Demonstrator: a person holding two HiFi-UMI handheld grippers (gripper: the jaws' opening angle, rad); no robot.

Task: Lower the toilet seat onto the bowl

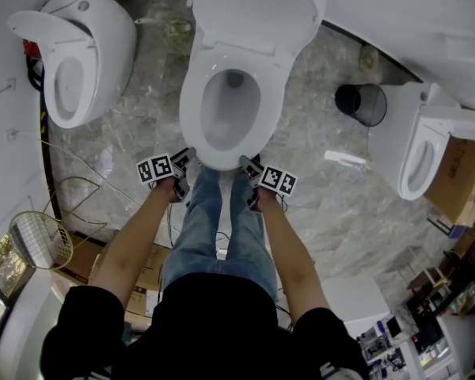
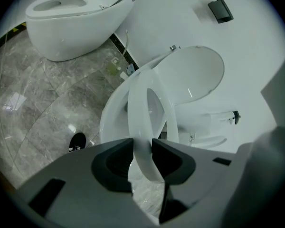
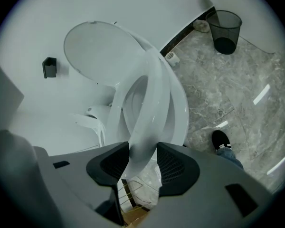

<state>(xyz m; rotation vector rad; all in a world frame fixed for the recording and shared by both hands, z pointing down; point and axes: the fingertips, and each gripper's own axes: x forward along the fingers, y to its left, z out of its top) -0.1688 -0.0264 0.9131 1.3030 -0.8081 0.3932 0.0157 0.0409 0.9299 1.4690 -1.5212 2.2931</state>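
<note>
The white toilet seat (image 1: 190, 121) is a ring tilted above the bowl (image 2: 110, 120), raised at its front end. The lid (image 1: 253, 10) stands open against the wall behind. My left gripper (image 1: 185, 166) is shut on the seat's front left edge; in the left gripper view the seat (image 2: 140, 113) runs between the two dark pads of that gripper (image 2: 142, 152). My right gripper (image 1: 250, 169) is shut on the front right edge, and in the right gripper view the seat (image 3: 152, 103) passes between the jaws of the right gripper (image 3: 142, 158).
A second toilet (image 1: 79, 62) stands at the left and a third (image 1: 423, 153) at the right. A black mesh bin (image 1: 362, 103) sits on the marble floor near the wall. The person's legs (image 1: 214, 228) are just before the bowl. A wire basket (image 1: 39, 240) lies at lower left.
</note>
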